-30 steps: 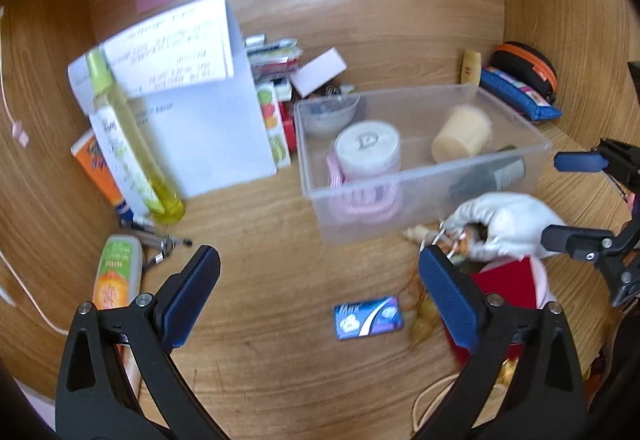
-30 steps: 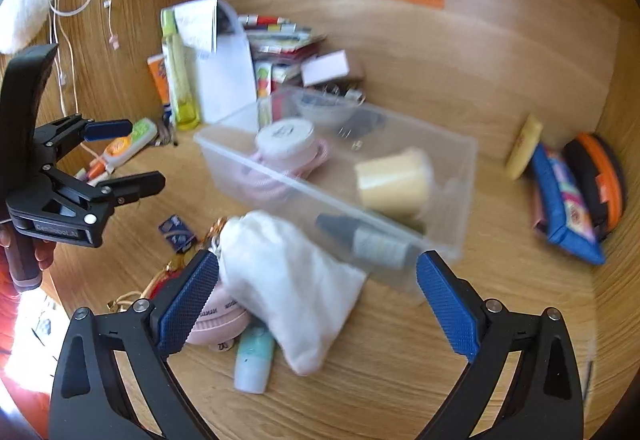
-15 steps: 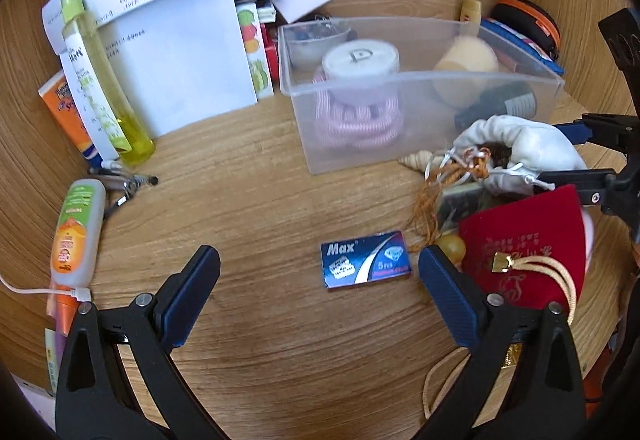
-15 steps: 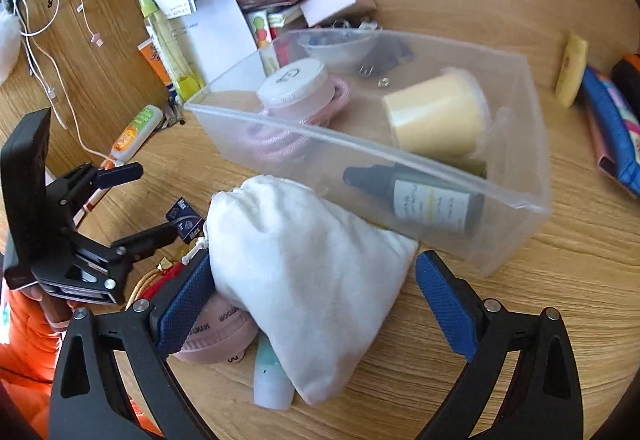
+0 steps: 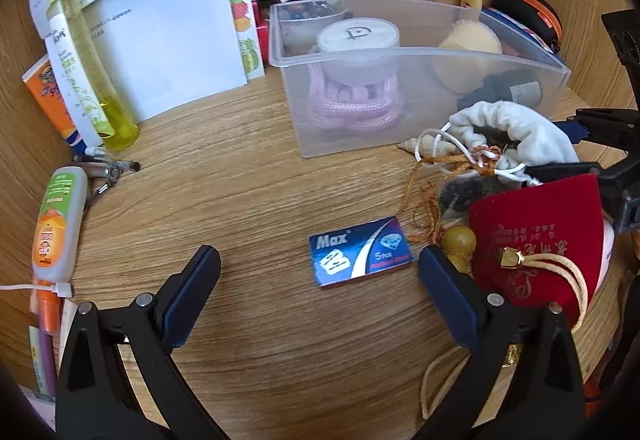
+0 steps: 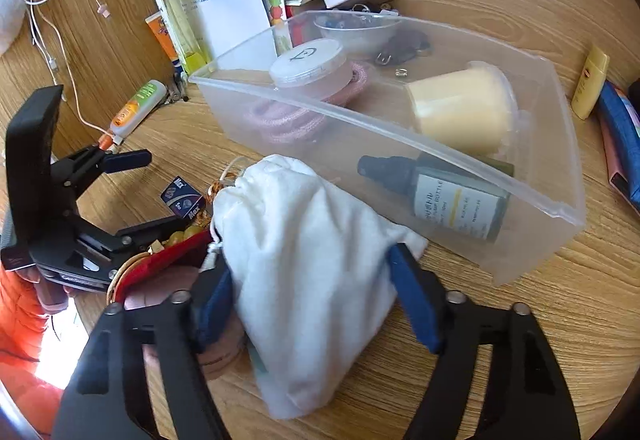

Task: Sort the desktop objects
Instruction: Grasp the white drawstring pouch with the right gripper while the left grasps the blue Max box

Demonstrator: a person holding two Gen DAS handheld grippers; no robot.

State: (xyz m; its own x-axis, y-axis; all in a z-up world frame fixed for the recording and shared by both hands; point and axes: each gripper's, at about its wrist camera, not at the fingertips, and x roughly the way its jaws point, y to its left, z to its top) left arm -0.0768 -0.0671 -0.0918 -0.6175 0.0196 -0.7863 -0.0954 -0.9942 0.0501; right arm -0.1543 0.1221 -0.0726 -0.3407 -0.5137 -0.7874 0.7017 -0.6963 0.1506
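Note:
A white drawstring pouch [image 6: 304, 260] lies on the wooden desk against the front wall of a clear plastic bin [image 6: 400, 127]. My right gripper [image 6: 310, 280] straddles it, jaws closing, with both blue pads touching the pouch's sides. In the left wrist view the same pouch [image 5: 532, 135] lies beside the bin [image 5: 400, 51] and above a red velvet pouch [image 5: 536, 232]. My left gripper [image 5: 319, 256] hangs open low over the desk, with a small blue "Max" box [image 5: 360, 256] between its fingers, nearer the right one and untouched.
The bin holds a white-lidded jar, pink rope, a cream cup and a dark dropper bottle [image 6: 448, 191]. A yellow spray bottle [image 5: 92, 79], white papers [image 5: 168, 31] and an orange-labelled tube [image 5: 56, 224] stand left. Amber beads [image 5: 460, 240] and cords lie by the red pouch.
Both grippers have sunk closer to the desk and tilted down. The right jaws narrowed from wide open onto the white pouch. The left gripper stayed open and now frames the blue box.

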